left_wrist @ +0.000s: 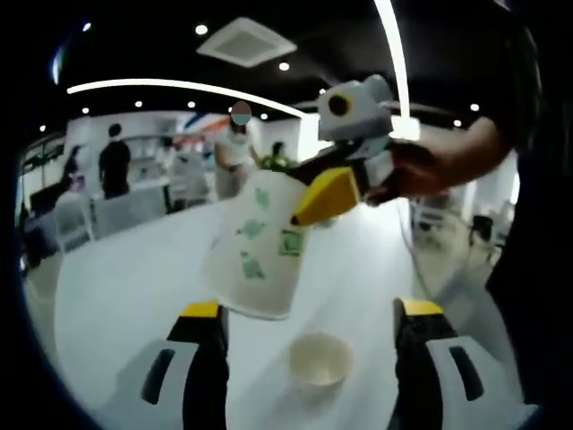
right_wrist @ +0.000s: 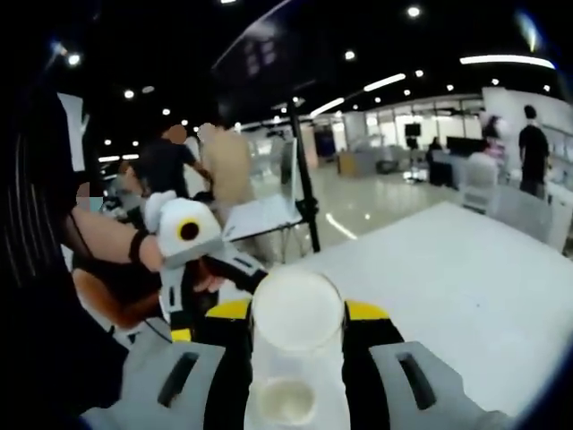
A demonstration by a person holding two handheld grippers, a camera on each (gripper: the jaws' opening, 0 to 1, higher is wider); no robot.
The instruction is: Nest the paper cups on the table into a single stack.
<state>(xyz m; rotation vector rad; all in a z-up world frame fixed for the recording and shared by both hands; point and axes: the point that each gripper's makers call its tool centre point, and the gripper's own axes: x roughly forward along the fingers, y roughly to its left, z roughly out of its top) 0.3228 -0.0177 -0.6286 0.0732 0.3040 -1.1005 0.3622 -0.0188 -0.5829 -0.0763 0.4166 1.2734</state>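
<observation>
A white paper cup with green prints (left_wrist: 251,246) hangs tilted above the table, with my right gripper (left_wrist: 309,202) shut on it from the right. One yellow-tipped fingertip (left_wrist: 327,195) presses its side. In the right gripper view the same cup (right_wrist: 295,358) sits lengthwise between the two jaws of my right gripper (right_wrist: 295,309). A second, smaller-looking cup (left_wrist: 320,360) stands upright on the white table (left_wrist: 134,287), mouth up, below the held cup. My left gripper (left_wrist: 311,354) is open, its jaws wide on either side of that cup and not touching it. A hand holds the left gripper (right_wrist: 201,278).
The white table (right_wrist: 466,269) stretches far ahead, its edge near the floor on the right (left_wrist: 421,260). A dark tripod stand (right_wrist: 304,179) rises beyond the table. People and chairs (left_wrist: 116,161) are in the background, away from the table.
</observation>
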